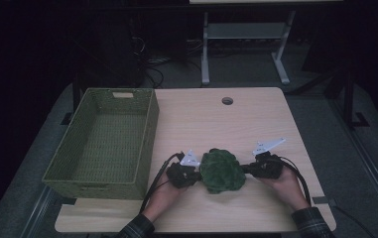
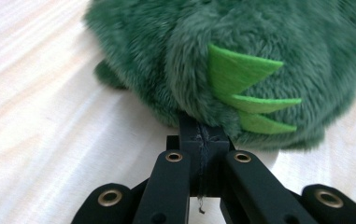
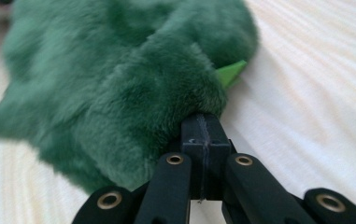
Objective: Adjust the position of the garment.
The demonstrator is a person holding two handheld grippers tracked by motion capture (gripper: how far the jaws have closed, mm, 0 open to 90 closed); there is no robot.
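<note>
Two black hand-held grippers meet a fluffy dark green plush toy (image 1: 221, 170) that lies on the pale wooden table (image 1: 256, 124), in the lower centre of the high view. The left gripper (image 1: 192, 174) comes at the toy from the left of the frame and the right gripper (image 1: 248, 169) from the right, so the toy sits between them. In the left gripper view, the jaws are pressed together with their tips buried in the fur, just below a row of bright green felt spikes (image 2: 248, 93); whether they pinch any of the fur cannot be told. In the right gripper view, the jaws are likewise closed flat against each other, their tips touching the fur beside one bright green felt spike (image 3: 231, 72). At the left of the high view, a green woven rectangular basket (image 1: 147, 134) stands on the table's left edge, well apart from the toy.
</note>
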